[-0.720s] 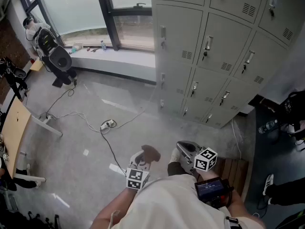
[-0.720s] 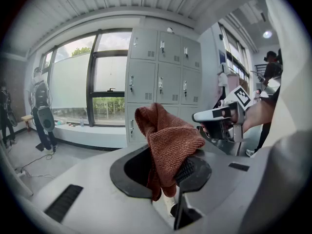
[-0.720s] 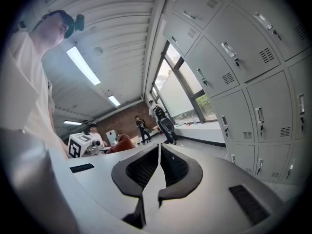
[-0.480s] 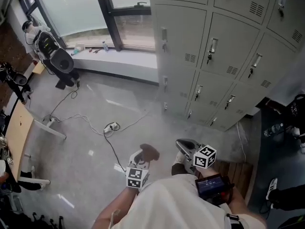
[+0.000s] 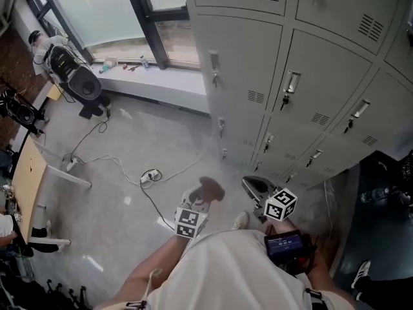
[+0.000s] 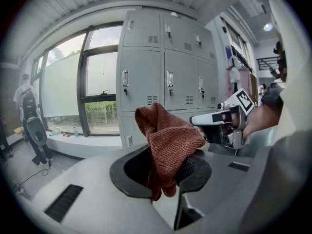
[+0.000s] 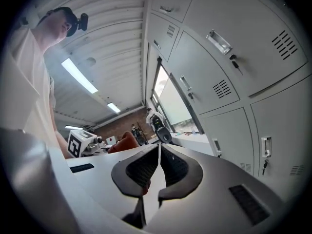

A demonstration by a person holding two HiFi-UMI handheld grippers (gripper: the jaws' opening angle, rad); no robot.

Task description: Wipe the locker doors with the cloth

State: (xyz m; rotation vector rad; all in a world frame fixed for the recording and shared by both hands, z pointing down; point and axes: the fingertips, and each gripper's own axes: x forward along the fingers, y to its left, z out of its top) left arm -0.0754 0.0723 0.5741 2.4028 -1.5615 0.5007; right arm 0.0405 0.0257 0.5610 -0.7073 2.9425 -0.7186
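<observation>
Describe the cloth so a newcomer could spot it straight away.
Start at the grey lockers and look just in front of them, where the person holds two grippers. The cloth is clamped in the left gripper, bunched and standing up from its jaws. It is rust-red knit; the right gripper is shut on nothing.

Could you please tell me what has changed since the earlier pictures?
The person has stepped closer to the grey metal lockers, which fill more of the head view, and both tools have come forward towards them. Nothing was picked up or released: the left tool still clamps the rust-brown knitted cloth, and the right tool is shut and empty.
</observation>
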